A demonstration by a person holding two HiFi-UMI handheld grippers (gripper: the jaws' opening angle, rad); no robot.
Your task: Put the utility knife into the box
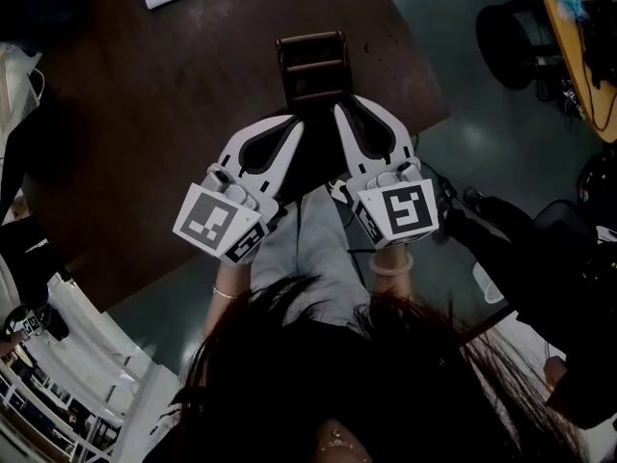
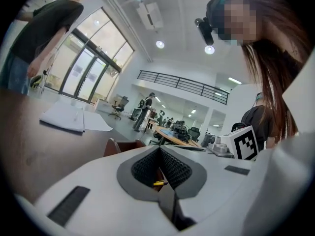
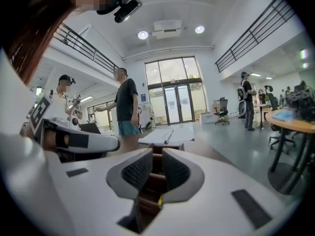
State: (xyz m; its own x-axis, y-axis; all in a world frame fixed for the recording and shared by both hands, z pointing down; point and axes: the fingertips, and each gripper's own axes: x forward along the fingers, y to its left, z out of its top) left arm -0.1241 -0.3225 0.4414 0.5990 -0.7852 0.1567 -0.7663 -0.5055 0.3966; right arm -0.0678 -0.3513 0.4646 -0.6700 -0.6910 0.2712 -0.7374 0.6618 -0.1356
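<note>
I see the box [image 1: 311,66] at twelve o'clock in the head view. It is dark brown wood, open-topped, upright and crossed by slats. Against those slats a small yellow sliver shows, probably the utility knife [image 3: 159,199]; I can't make out its pose.

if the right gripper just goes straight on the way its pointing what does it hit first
Most likely the brown box: it sits dead ahead, framed between the right gripper's fingers, with nothing visible in between. How far off is hard to judge.

Dark brown table [image 1: 145,133] on grey-green floor [image 1: 482,133]; tall windows [image 2: 88,68]; round ceiling lights [image 3: 142,35]; railed balcony [image 2: 182,85]
</note>
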